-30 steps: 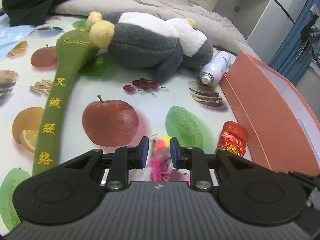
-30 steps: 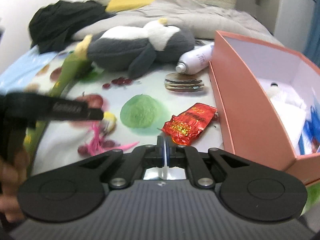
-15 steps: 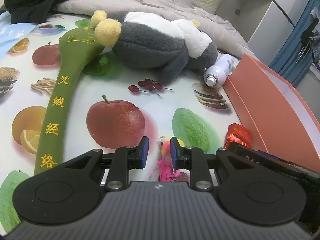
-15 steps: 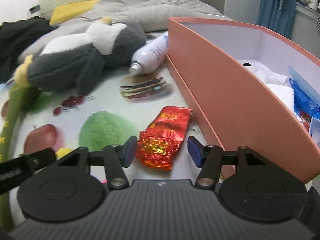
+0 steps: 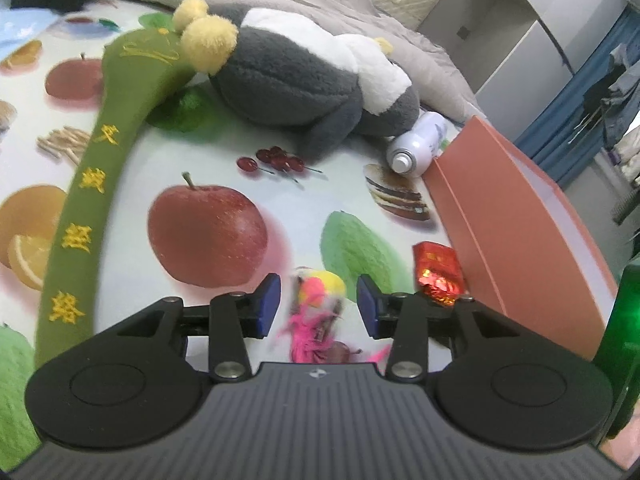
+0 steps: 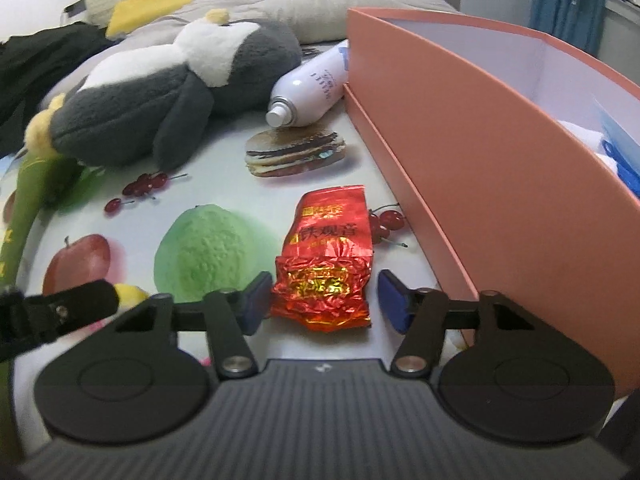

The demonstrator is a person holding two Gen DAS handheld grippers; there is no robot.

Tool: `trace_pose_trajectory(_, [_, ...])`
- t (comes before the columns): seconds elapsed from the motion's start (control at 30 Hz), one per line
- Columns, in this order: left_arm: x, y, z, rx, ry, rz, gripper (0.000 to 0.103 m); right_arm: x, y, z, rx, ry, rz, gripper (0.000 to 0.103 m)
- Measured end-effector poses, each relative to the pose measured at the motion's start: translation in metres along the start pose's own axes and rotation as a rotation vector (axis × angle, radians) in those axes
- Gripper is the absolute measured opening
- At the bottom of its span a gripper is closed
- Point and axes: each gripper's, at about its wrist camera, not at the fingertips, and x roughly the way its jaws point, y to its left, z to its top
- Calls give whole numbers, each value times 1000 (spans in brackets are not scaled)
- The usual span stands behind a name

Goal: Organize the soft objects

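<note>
The shiny, crinkly red foil tea packet (image 6: 326,264) has gold words on it, 铁观音. It lies near the tall orange box (image 6: 472,152), between the right gripper (image 6: 318,300) pads. Those jaws have just been closing and look part open.

The left gripper (image 5: 318,306), just opening, sits around a fluffy pink and yellow toy (image 5: 316,300), not squeezing. The long green felt stick (image 5: 92,184) has yellow sewn letters.

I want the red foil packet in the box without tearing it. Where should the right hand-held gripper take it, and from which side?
Grip the crumpled near end of the red foil packet, across its short width, coming from above and the near side. It lies flat, lengthwise away from the right hand-held gripper, whose jaws, just narrowing, already straddle that end without pressing. The pink box blocks its right side.
</note>
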Motion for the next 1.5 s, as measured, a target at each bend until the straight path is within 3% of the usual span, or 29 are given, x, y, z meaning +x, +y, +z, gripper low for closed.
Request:
trace_pose_trajectory(0.27, [5, -7, -5, 33, -13, 20, 48, -11, -7, -3, -36, 21, 105, 53])
trace_pose_trajectory(0.47, [10, -13, -9, 60, -10, 32, 47, -20, -7, -8, -76, 22, 135, 53])
trace_pose_trajectory(0.57, [14, -17, -13, 89, -8, 74, 32, -25, -9, -10, -83, 23, 146, 53])
trace_pose_trajectory(0.63, [13, -17, -14, 98, -12, 80, 32, -29, -11, -11, -79, 28, 154, 54])
trace_pose_trajectory(1.03, [-35, -44, -3, 129, -61, 58, 31, -76, -24, -3, -75, -1, 249, 53])
trace_pose_trajectory(1.17, [-58, -54, 3, 109, -69, 24, 31, -102, -30, 9, -91, -32, 291, 53])
trace_pose_trajectory(1.5, [-102, -113, 35, 200, -102, -24, 32, -158, -59, 51, -78, -159, 322, 53])
